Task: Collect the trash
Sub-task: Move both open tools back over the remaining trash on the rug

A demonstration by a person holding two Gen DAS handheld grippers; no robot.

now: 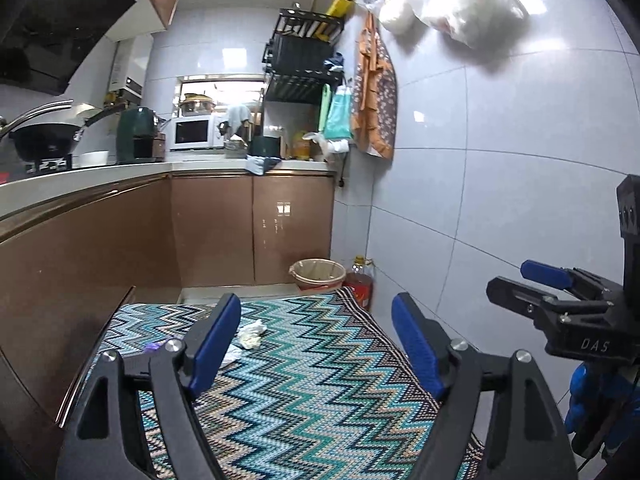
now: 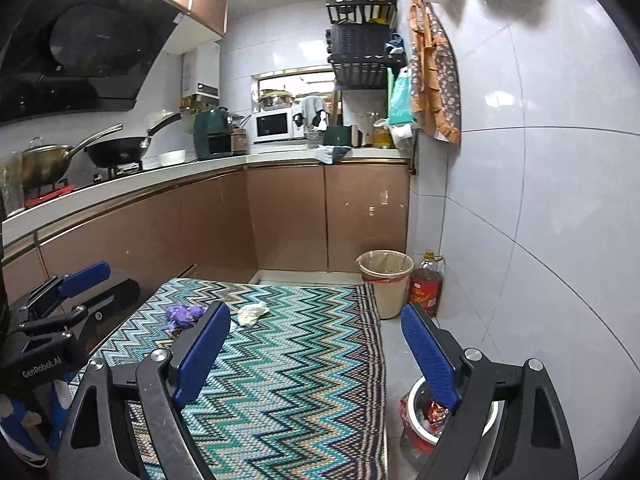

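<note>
Where the zigzag rug (image 2: 288, 360) covers the kitchen floor, two pieces of trash lie on its far left part: a crumpled white tissue (image 2: 251, 313) and, at its nine o'clock, a crumpled purple wrapper (image 2: 182, 316). The two sit near each other but apart. In my left view the tissue (image 1: 251, 334) lies just past the inner face of my left finger, at about eleven o'clock from frame centre.

My left gripper (image 1: 316, 344) stands wide open above the rug with nothing between its blue pads. My right gripper (image 2: 316, 354) is likewise spread wide and empty, hanging over the rug's right edge.

At five o'clock in the right view, a small bin (image 2: 420, 420) with a red liner, holding wrappers, stands on the tile just beside the rug. At one o'clock, beyond the rug's far corner, a tan lined bucket (image 2: 385, 280) stands beside a bottle of oil (image 2: 427, 284), against the brown cabinets (image 2: 288, 220).
</note>
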